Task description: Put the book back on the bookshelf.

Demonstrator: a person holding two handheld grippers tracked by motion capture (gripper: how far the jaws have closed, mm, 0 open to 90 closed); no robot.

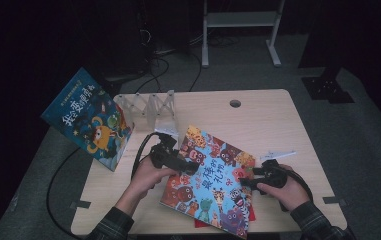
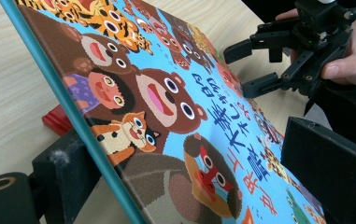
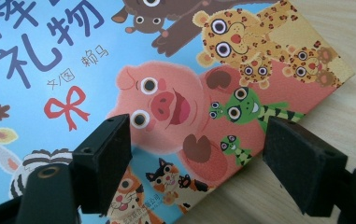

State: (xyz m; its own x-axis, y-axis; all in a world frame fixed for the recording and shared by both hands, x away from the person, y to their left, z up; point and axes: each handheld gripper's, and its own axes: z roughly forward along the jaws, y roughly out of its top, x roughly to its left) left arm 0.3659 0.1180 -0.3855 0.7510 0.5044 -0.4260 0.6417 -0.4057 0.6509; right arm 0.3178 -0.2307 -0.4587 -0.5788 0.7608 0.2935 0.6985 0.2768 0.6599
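A picture book with cartoon animals on a blue cover (image 1: 210, 177) lies slanted at the table's near middle. My left gripper (image 1: 192, 167) is shut on its left edge; in the left gripper view the book (image 2: 175, 102) stands tilted up between the jaws, one pad under it and one on the cover. A red book (image 2: 56, 119) lies flat beneath it, peeking out at its near edge (image 1: 200, 223). My right gripper (image 1: 247, 177) sits at the book's right edge with its jaws open. In the right gripper view the cover (image 3: 166, 70) shows between and beyond the spread pads (image 3: 302, 163), untouched.
A second blue book (image 1: 90, 120) leans upright at the table's left edge beside a clear slotted rack (image 1: 150, 107). A small white strip (image 1: 278, 155) lies right of the animal book. A cable hole (image 1: 235, 103) is at the far middle. Cables trail off the left side.
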